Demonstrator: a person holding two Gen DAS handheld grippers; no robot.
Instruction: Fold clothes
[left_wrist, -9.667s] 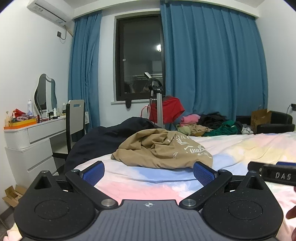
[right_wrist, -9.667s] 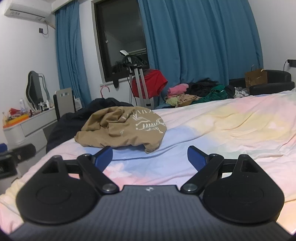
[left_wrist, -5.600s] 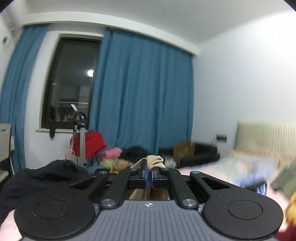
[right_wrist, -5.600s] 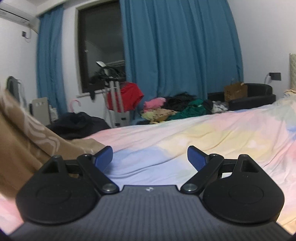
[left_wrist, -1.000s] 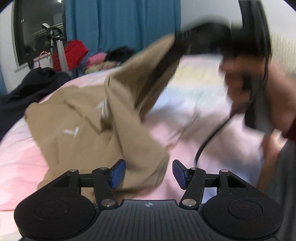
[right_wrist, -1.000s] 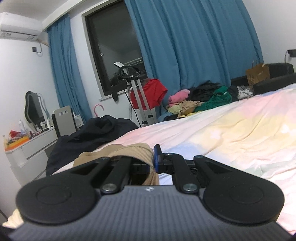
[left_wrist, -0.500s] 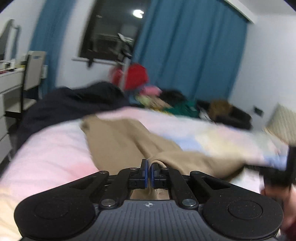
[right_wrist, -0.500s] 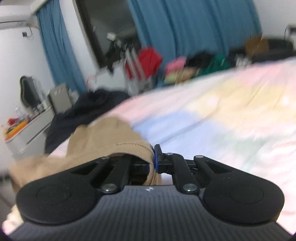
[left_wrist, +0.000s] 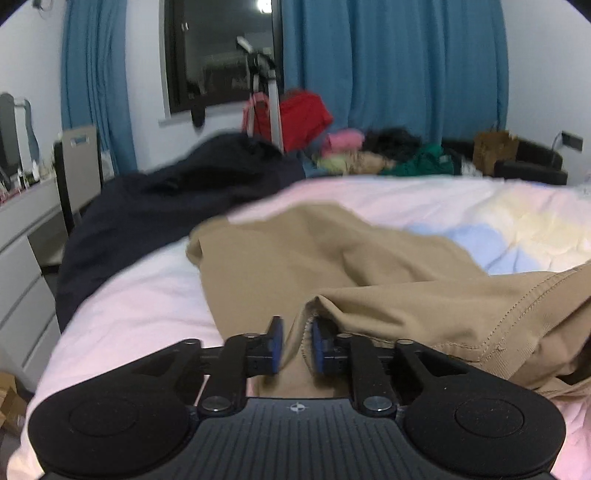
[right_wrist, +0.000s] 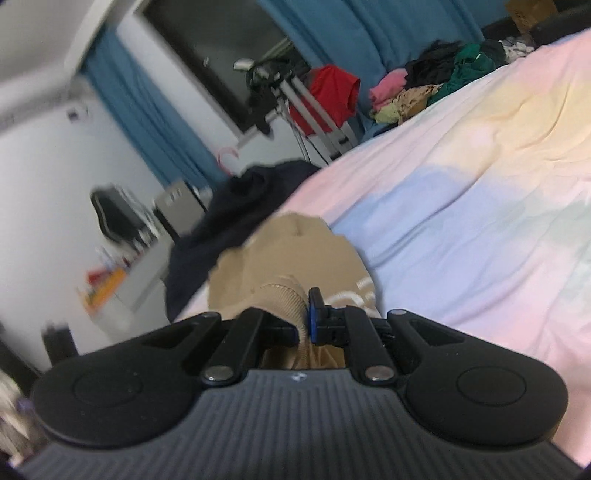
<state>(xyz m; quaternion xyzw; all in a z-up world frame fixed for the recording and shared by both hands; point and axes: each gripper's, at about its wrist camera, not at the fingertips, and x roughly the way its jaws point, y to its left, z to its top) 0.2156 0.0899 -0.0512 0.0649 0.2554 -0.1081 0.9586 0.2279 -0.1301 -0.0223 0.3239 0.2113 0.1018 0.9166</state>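
Observation:
A tan T-shirt (left_wrist: 332, 254) lies spread on the pastel bed sheet (left_wrist: 147, 302), stretching away from me. My left gripper (left_wrist: 295, 345) has its blue pads slightly apart around a hem fold of the shirt, with cloth still between them. In the right wrist view the tan shirt (right_wrist: 288, 254) shows with white print near the gripper. My right gripper (right_wrist: 304, 319) is shut on a ribbed edge of the shirt, and the view is tilted.
A dark garment (left_wrist: 177, 199) lies on the bed's far left corner. A pile of clothes (left_wrist: 373, 155) and a drying rack with a red garment (left_wrist: 303, 114) stand by the blue curtains. A white dresser (left_wrist: 22, 236) and chair (left_wrist: 79, 162) are at the left.
The left gripper's pads have parted a little around the hem they were clamping. The right gripper has rolled, tilting its view, still clamped on the shirt. The shirt lies flatter on the bed.

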